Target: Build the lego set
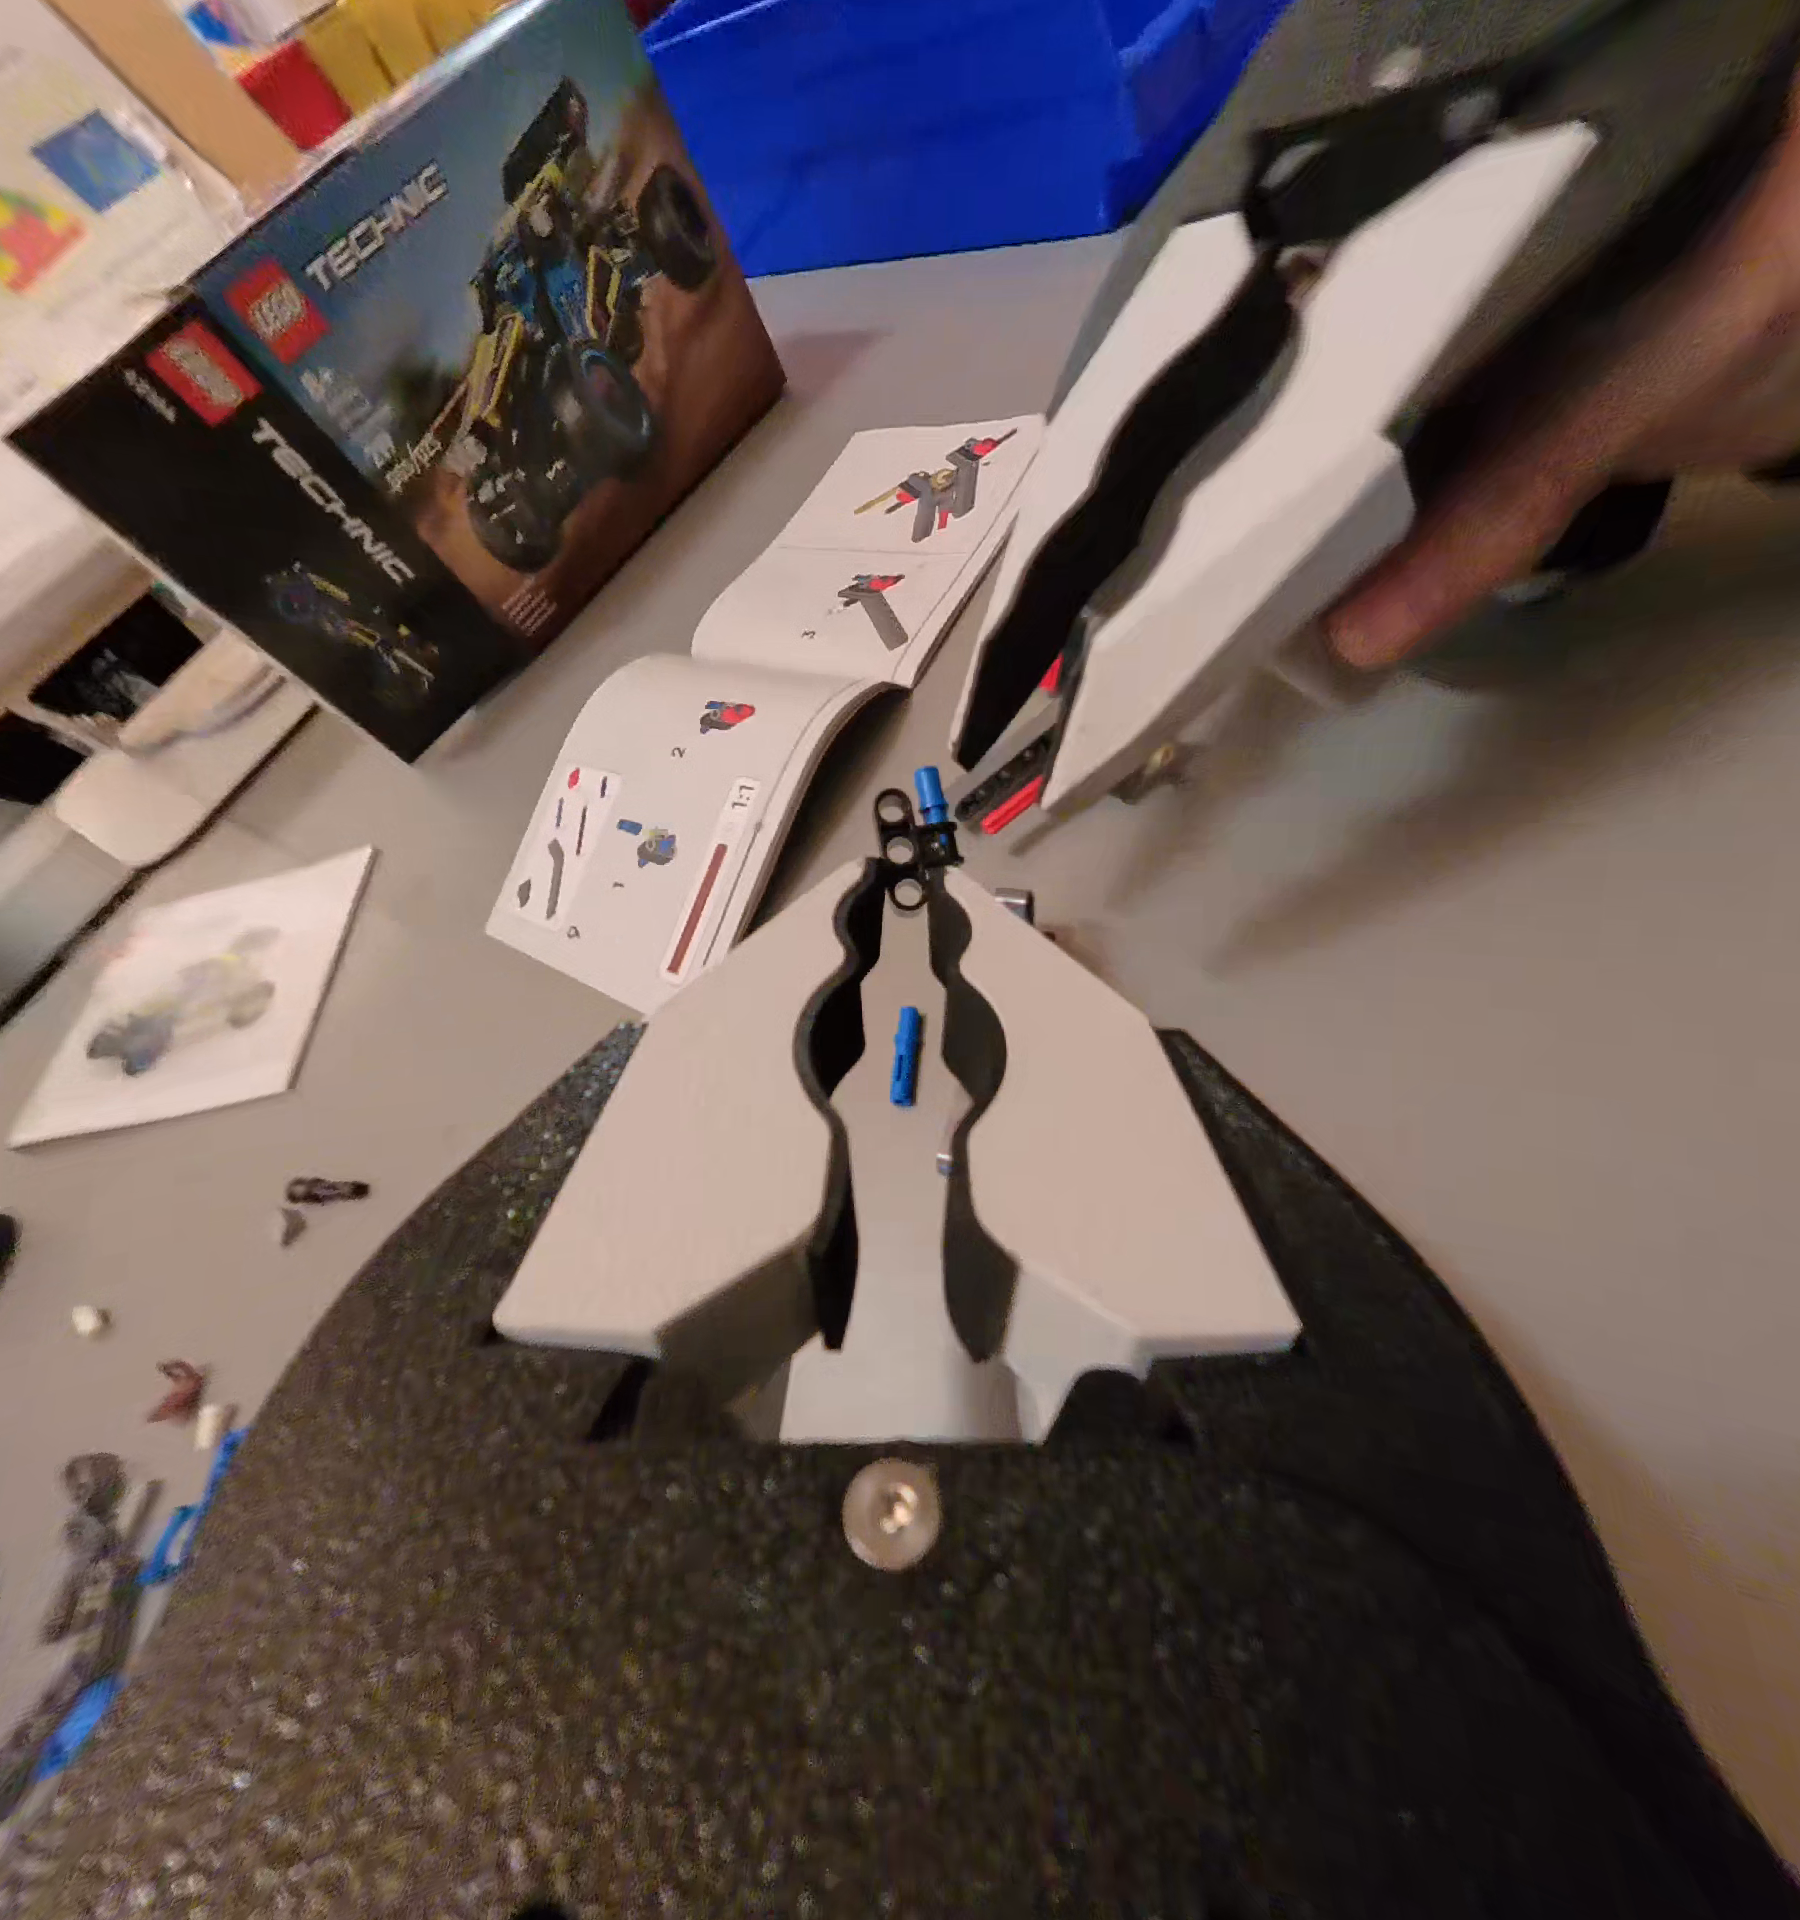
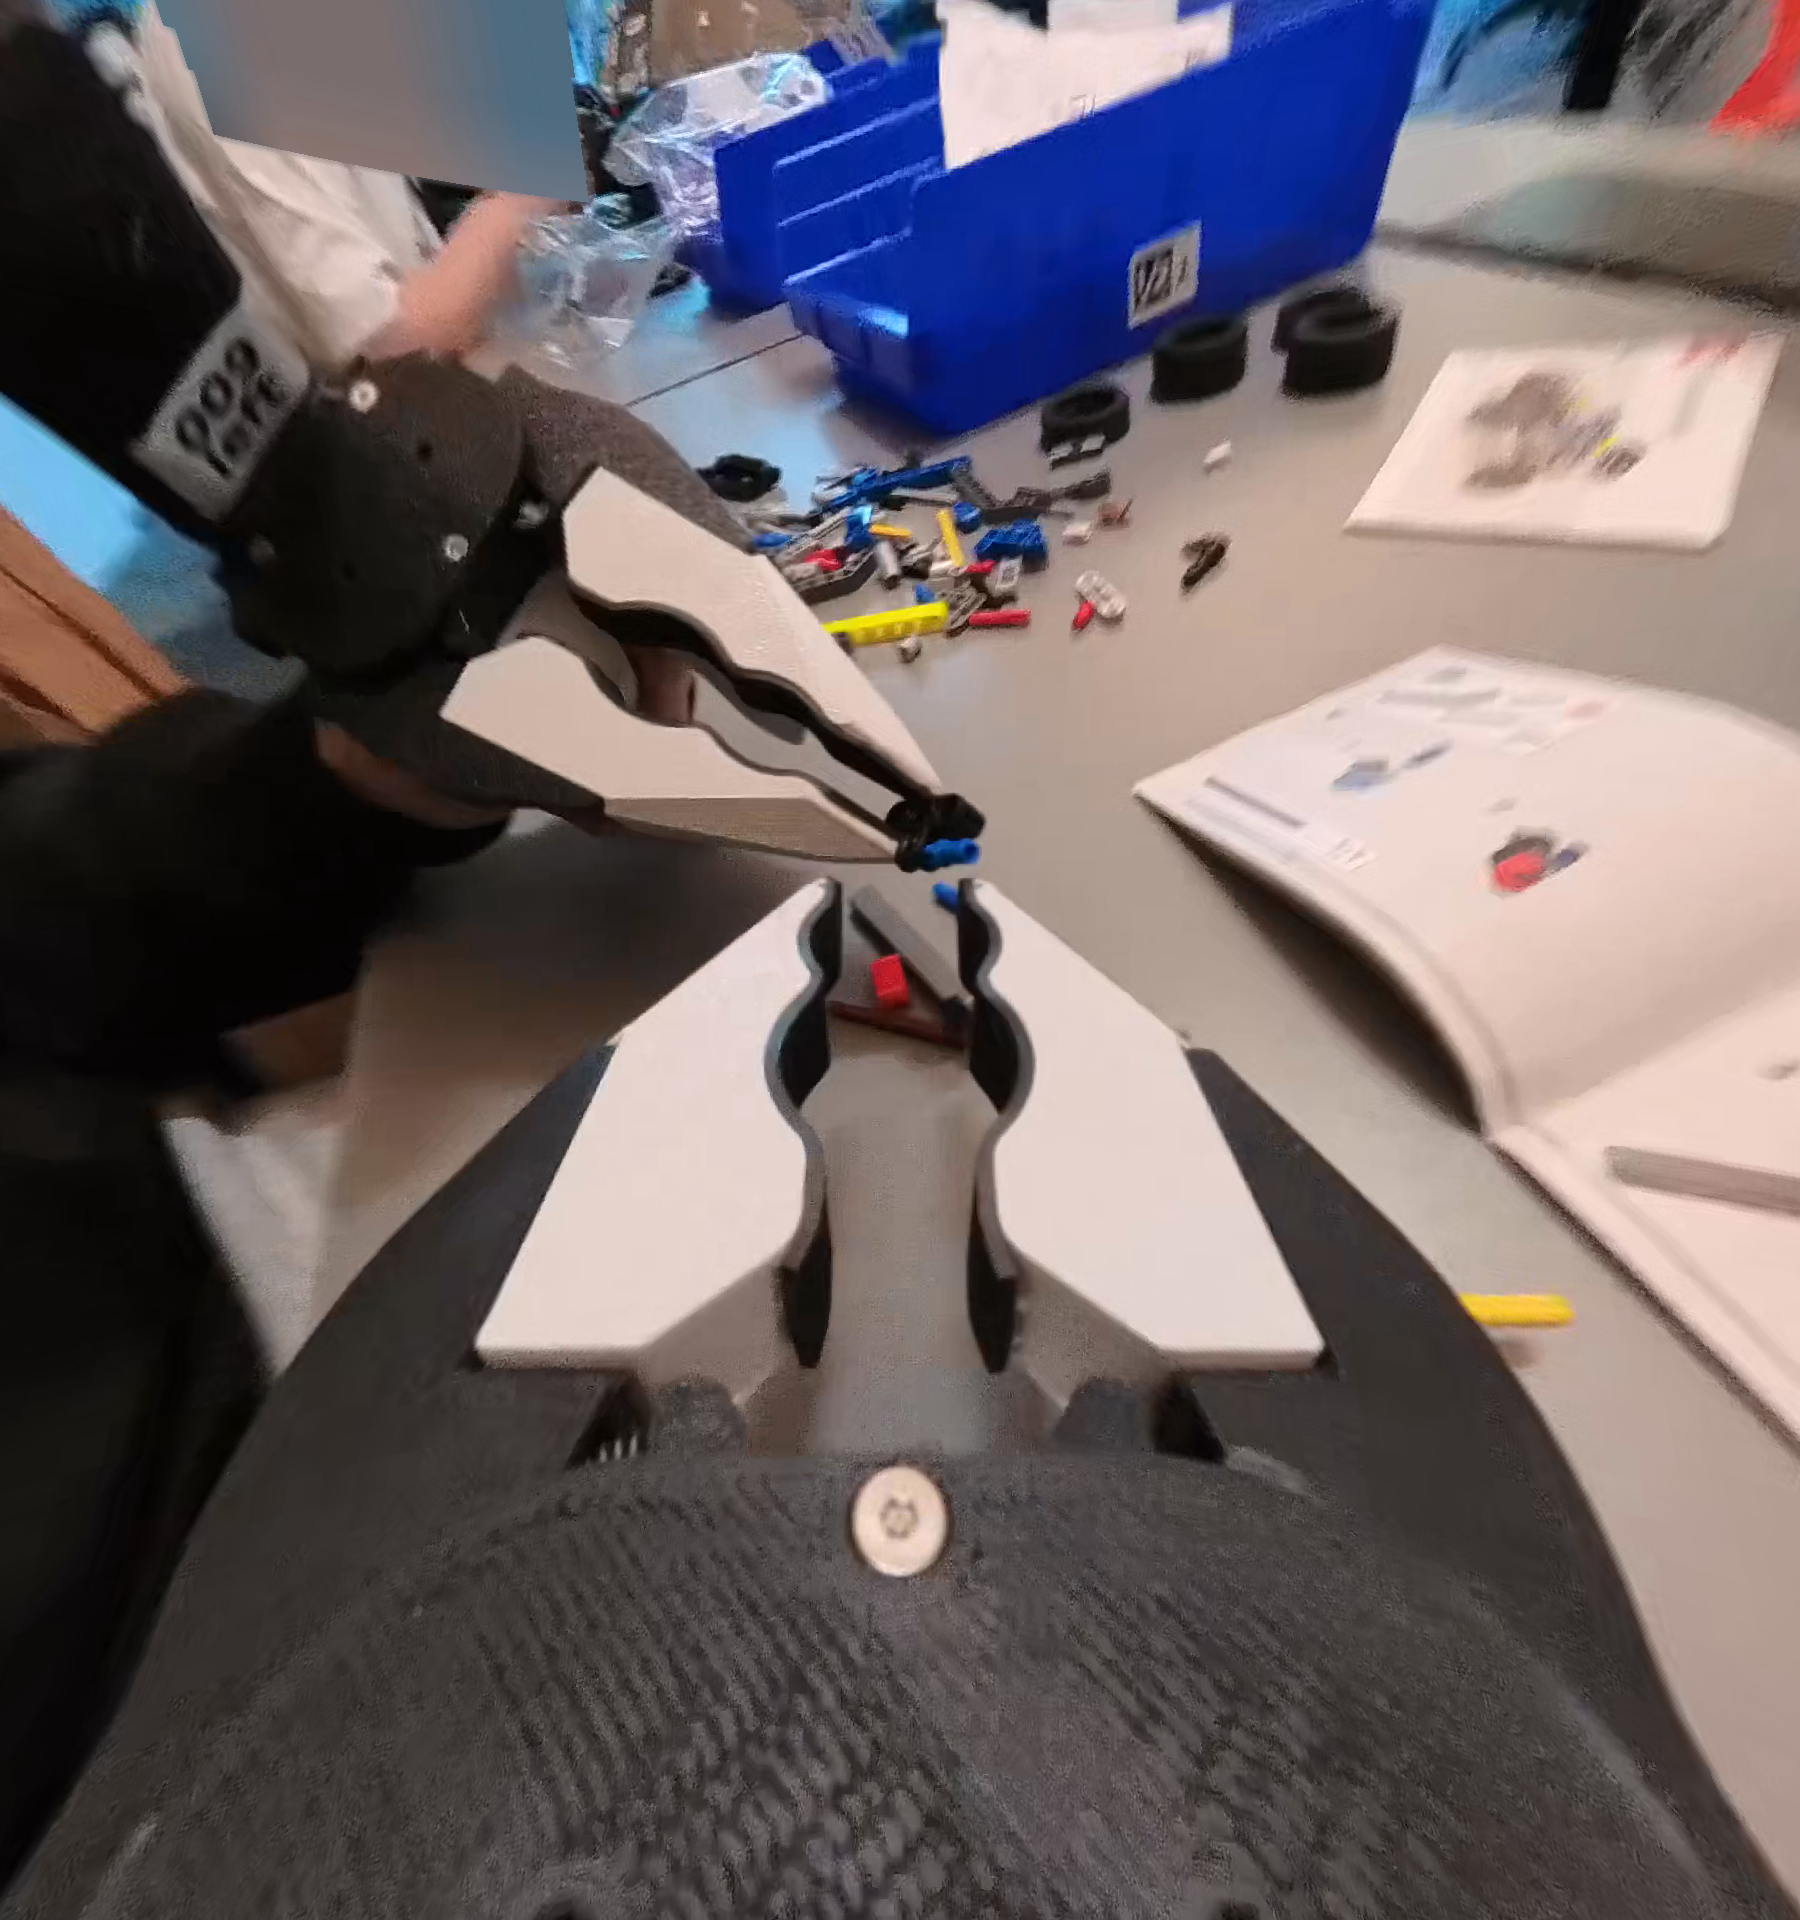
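- Our left gripper [image 1: 911, 883] is clamped on a black connector [image 1: 911, 847] with a blue pin, held above the table [image 1: 1395, 1039].
- Our right gripper [image 2: 896, 894] grips a black-and-red piece [image 2: 901, 971], tips nearly touching the connector.
- A loose pin [image 1: 906, 1055] lies below; the manual [image 1: 771, 707] lies open just beyond.

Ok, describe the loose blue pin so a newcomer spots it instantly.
Find the open instruction booklet on the grey table. Near its closest corner the left gripper pinches a black connector, and the loose blue pin lies on the table beneath, seen between its fingers. The other blue pin nearby sticks from that connector.
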`<state>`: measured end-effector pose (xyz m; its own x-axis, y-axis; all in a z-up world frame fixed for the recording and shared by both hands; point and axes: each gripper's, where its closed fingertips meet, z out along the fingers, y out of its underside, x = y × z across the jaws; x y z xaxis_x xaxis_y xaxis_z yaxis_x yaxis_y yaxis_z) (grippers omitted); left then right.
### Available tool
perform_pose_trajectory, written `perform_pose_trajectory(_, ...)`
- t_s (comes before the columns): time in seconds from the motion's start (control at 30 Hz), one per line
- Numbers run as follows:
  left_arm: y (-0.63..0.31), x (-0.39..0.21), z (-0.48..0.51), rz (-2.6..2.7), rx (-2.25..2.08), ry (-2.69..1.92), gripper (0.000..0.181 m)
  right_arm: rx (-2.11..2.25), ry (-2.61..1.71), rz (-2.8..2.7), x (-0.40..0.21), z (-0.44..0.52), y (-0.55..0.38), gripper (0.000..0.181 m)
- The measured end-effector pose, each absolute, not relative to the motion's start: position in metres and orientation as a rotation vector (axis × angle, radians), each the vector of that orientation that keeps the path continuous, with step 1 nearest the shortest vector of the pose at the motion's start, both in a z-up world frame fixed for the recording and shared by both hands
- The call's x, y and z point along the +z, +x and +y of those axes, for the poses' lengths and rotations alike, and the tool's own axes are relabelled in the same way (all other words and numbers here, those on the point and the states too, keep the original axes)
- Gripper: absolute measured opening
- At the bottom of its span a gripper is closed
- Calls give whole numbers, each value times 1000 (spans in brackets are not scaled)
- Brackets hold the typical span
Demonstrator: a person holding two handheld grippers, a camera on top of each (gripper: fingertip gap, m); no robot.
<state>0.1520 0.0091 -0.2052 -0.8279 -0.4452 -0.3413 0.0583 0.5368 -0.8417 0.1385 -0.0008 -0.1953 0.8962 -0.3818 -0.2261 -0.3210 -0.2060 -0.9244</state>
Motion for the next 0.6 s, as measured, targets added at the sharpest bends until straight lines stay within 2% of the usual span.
perform_pose_trajectory(0.07, 152, -202, 8, 2264, -1306, -421, 6, -302, -1794, 424, -185, 2, 139, 22)
perform_pose_trajectory(0.13, 150, -194, 6, 2252, -1378, -513, 6, -499, -1768, 335, -177, 4, 139, 19)
perform_pose_trajectory(0.23, 147, -189, 5, 2264, -1457, -609, 6, -600, -1747, 302, -173, 5, 141, 22)
perform_pose_trajectory(0.3, 146, -185, 5, 2258, -1518, -660, 6, -645, -1757, 326, -175, 0, 147, 30)
perform_pose_trajectory(0.43, 143, -183, 3, 2267, -1609, -716, 6, -670, -1748, 282, -172, 1, 144, 30)
perform_pose_trajectory(0.47, 143, -183, 2, 2273, -1632, -729, 6, -685, -1755, 264, -172, 1, 144, 22)
perform_pose_trajectory(0.6, 142, -185, 1, 2290, -1644, -767, 6, -736, -1785, 219, -175, 2, 143, 18)
